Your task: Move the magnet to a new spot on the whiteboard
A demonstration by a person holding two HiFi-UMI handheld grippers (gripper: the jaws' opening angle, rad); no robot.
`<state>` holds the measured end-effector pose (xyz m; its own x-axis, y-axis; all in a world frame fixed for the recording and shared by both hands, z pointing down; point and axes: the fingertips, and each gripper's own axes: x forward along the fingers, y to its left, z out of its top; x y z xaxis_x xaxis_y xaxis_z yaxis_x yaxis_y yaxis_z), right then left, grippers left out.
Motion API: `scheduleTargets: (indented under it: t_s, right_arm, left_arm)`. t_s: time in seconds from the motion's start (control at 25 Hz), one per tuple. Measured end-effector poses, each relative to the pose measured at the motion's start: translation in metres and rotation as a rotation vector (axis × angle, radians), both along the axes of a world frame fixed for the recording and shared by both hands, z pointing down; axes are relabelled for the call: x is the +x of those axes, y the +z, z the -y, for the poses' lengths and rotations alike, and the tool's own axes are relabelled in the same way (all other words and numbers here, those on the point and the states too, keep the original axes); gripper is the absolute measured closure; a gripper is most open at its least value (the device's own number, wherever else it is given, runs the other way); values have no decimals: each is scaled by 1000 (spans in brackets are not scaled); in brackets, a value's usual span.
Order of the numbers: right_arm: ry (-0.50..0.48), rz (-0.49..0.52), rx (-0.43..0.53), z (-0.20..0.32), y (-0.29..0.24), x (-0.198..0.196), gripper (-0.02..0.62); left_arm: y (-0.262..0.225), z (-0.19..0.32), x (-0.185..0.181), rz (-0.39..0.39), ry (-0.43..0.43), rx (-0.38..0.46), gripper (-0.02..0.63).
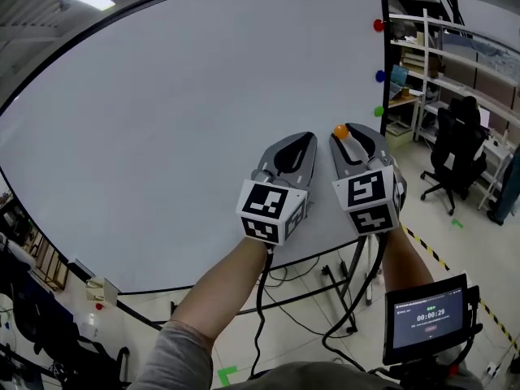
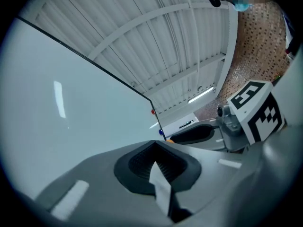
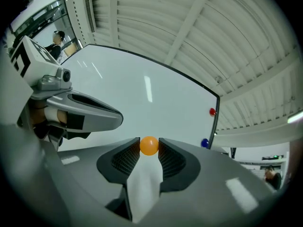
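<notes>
Jaws: right gripper (image 3: 149, 148) clamps smooth orange ball magnet (image 3: 149, 144) | left gripper (image 2: 155, 144) pressed shut, ribbed black pads (image 2: 138, 164) | glossy whiteboard (image 1: 162, 96)

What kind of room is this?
Probably a lab or workshop hall: a big whiteboard on a stand, storage shelves beside an office chair, and a ribbed metal ceiling overhead.
</notes>
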<state>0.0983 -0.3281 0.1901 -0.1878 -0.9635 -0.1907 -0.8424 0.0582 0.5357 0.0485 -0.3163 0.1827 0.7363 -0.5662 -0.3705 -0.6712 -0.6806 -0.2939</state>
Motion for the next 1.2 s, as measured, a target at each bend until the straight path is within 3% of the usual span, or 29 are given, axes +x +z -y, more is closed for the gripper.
scheduleTargets:
  t_s: [0.16, 0.44, 0.68, 1.2]
  right_arm:
    - [26, 26, -33, 2, 16, 76, 466]
    - [28, 61, -99, 24, 51, 142, 466]
    - [-12, 73, -148, 49, 76, 164, 466]
    - [-93, 91, -216, 103, 116, 174, 465]
  left_arm:
    - [13, 6, 76, 34, 23, -28, 604]
    - [39, 25, 147, 84, 24, -71, 604]
    - [50, 42, 173, 110, -13, -90, 604]
    - [72, 74, 189, 140, -89, -123, 604]
